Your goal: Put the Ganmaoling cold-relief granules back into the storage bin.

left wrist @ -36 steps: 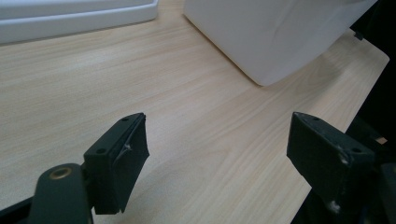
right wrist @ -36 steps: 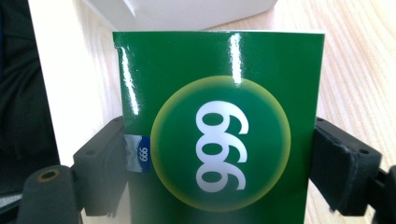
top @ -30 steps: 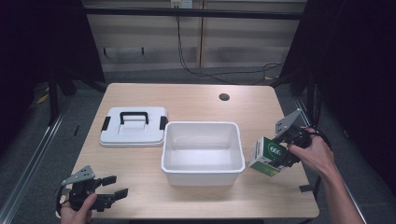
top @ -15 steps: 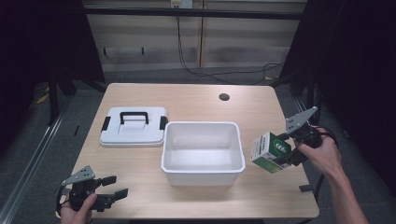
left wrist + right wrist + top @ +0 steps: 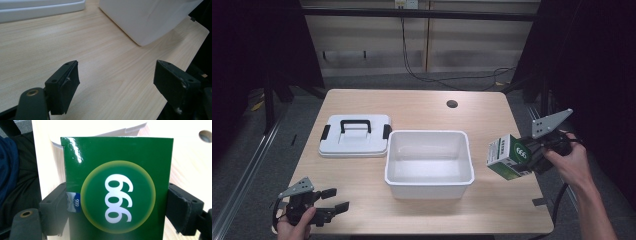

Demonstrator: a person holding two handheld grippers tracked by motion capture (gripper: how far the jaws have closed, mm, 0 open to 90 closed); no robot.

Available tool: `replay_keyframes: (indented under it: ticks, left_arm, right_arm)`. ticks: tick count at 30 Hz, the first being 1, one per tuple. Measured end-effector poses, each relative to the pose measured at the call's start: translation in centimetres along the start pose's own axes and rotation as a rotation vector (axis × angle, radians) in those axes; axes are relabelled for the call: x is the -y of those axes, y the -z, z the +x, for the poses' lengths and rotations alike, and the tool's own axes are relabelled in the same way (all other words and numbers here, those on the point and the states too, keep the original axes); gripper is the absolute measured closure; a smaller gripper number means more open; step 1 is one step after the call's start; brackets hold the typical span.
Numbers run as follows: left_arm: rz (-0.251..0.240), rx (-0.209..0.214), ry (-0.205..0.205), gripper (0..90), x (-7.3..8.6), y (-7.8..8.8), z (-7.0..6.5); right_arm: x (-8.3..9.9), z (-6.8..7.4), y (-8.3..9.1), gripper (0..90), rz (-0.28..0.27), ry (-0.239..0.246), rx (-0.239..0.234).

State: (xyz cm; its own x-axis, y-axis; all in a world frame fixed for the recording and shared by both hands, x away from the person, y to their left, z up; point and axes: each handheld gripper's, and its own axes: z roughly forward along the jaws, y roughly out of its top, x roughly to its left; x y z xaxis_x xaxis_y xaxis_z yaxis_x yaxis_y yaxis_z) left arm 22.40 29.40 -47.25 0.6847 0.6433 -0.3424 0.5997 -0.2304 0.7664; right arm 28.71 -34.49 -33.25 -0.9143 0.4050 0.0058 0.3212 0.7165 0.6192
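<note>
High view: right gripper (image 5: pixel 532 154) clamping green box (image 5: pixel 508 157), hovering beside white bin (image 5: pixel 429 188); left gripper (image 5: pixel 334 199) gaping empty, nearing table (image 5: pixel 422 102) front edge.

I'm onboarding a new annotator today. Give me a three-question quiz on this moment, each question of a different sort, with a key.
1. True or false: the white bin holds the green box.
2. Which gripper is shut on the green box? A) left B) right
3. Fill in: the lid with the black handle lies to the bin's ____ in the high view.

Key: 1 false, the bin looks empty; 2 B, the right gripper grips it, the left gripper is open; 3 left.
</note>
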Motion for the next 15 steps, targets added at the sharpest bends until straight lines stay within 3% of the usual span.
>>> replay_keyframes:
  ticks: [15]
  left_arm:
    - [0.001, -0.001, -0.002, 20.4, 0.0, 0.0, 0.0]
  right_arm:
    - [-3.3, 0.1, 1.7, 16.0, -0.055, 0.036, 0.035]
